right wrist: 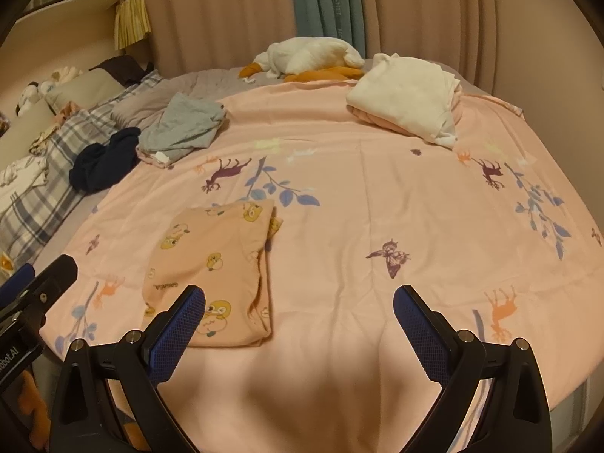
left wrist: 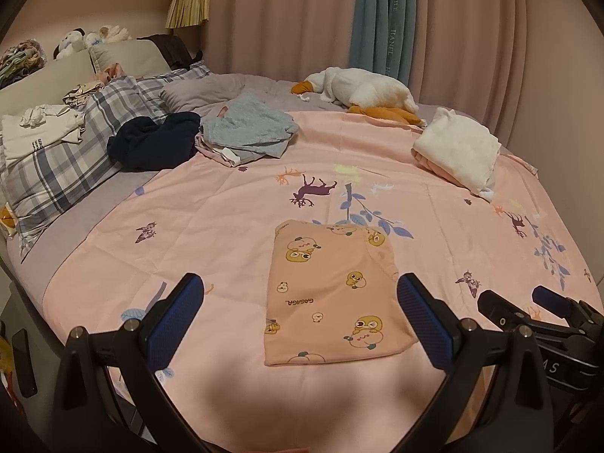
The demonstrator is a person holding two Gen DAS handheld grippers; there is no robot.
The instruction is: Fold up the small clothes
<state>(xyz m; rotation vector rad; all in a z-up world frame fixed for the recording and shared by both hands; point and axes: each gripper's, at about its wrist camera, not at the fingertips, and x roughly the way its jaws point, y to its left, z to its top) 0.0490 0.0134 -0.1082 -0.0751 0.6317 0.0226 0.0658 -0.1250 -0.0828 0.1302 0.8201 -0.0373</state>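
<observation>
A small pink garment point(left wrist: 332, 294) with cartoon prints lies folded into a flat rectangle on the pink bedspread point(left wrist: 226, 204). My left gripper point(left wrist: 300, 294) hovers open above its near half, with nothing between the blue pads. In the right wrist view the same garment point(right wrist: 215, 268) lies to the left, and my right gripper point(right wrist: 300, 305) stands open just right of its near edge, holding nothing. The right gripper point(left wrist: 521, 302) also shows at the right edge of the left wrist view. The left gripper point(right wrist: 34, 279) peeks in at the left edge of the right wrist view.
A grey garment point(left wrist: 245, 128) and a dark navy one point(left wrist: 151, 143) lie crumpled at the back left. A folded white and pink pile point(left wrist: 460, 151) sits at the back right. A plush goose point(left wrist: 362, 90), plaid pillows point(left wrist: 64, 162) and curtains point(left wrist: 287, 15) line the far side.
</observation>
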